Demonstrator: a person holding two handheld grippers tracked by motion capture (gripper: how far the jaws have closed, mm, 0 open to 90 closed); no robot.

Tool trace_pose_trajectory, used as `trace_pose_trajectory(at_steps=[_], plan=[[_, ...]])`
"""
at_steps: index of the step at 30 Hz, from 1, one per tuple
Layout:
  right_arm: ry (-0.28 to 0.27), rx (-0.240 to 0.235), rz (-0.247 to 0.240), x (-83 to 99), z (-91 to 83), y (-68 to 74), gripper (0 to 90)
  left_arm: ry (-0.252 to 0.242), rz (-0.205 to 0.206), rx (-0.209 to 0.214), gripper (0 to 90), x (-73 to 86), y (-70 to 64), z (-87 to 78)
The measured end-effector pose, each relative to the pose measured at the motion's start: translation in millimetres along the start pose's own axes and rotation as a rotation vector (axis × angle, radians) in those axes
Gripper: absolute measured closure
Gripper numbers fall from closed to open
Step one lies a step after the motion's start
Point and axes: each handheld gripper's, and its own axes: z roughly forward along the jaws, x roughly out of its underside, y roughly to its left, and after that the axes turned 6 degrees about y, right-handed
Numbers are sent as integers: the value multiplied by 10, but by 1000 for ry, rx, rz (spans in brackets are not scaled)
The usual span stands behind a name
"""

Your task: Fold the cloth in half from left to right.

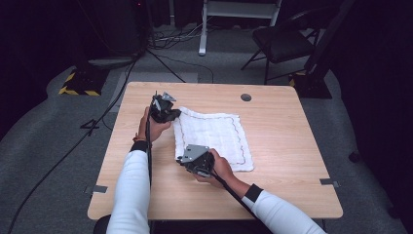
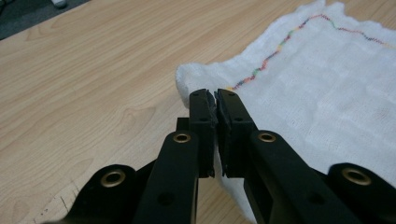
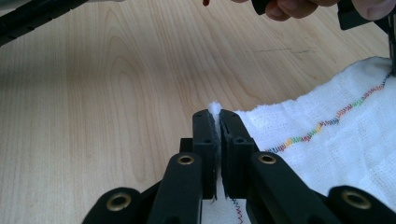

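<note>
Two grippers, one cloth, one desk.

Nearest the near edge of the desk (image 1: 292, 195): right gripper (image 1: 181, 159), jaws clenched on the near-left corner of the cloth (image 1: 214, 139), a tuft of white fabric poking up between the jaw tips in the right gripper view (image 3: 215, 122). Held by the right hand (image 1: 221, 168), white sleeve running back to the near-right corner.

Mid-desk: one white cloth, lying flat, roughly rectangular, long axis running left to right across the desk, left part toward the desk's middle, right edge well short of the right side. One line of coloured zigzag stitching (image 3: 322, 127) following the border just inside the hem. No readable writing or brand anywhere.

Farther back: left gripper (image 1: 170, 116) at the far-left corner of the cloth, jaws pressed together at the cloth's edge (image 2: 216, 105); whether fabric sits between them, cannot tell. Left hand (image 1: 153, 127) behind it, one dark band at the wrist.

Far edge: one round grey cap (image 1: 246, 97) set into the wood.

Beyond the desk: one dark chair (image 1: 282, 44) on grey carpet, several black cables (image 1: 165, 63).
</note>
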Motion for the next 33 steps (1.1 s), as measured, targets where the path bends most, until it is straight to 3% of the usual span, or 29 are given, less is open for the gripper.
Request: trace_pose_trajectory(at_steps=[19, 33], plan=[[-20, 31, 33, 93, -255, -163, 866, -37, 19, -10, 853, -176, -127, -27], [-30, 27, 74, 331, -379, -215, 866, -51, 15, -2, 854, -242, -274, 171]])
